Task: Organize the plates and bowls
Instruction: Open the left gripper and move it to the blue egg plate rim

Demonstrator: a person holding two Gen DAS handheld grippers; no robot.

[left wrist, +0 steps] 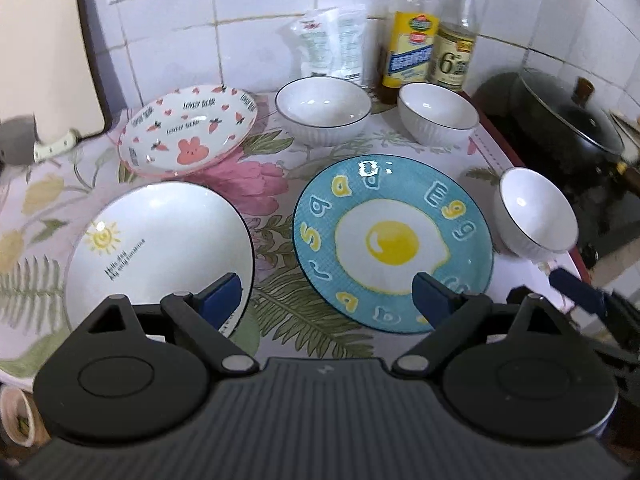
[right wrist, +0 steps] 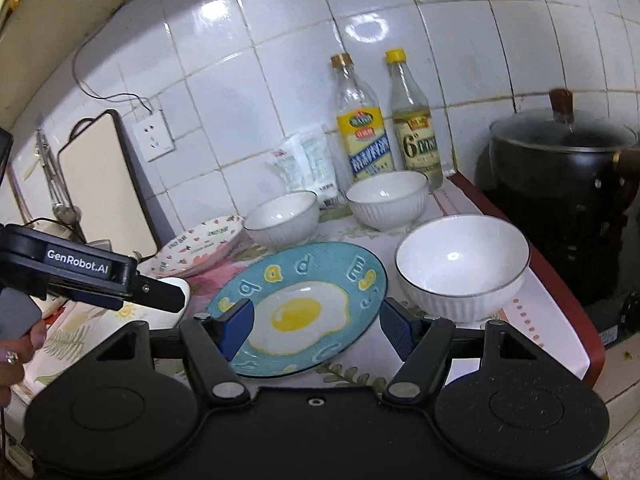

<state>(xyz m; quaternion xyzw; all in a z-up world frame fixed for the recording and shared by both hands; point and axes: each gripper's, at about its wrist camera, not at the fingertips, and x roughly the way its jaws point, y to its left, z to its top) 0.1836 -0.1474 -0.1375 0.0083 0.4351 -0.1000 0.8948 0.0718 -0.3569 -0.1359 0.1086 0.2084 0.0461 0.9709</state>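
Right tongs point(right wrist: 316, 330), open, above egg plate point(right wrist: 304, 304)

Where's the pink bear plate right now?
In the left wrist view the pink bear plate sits back left on the counter, behind the white sun plate and left of a white bowl.

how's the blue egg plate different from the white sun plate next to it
The blue egg plate is turquoise all over with a fried egg in the middle and yellow and white letters round the rim; the white sun plate is plain white with a small yellow sun and a line of dark text. The sun plate has a thin dark rim line and looks deeper; the egg plate looks flatter. Both are round and sit empty on the floral cloth.
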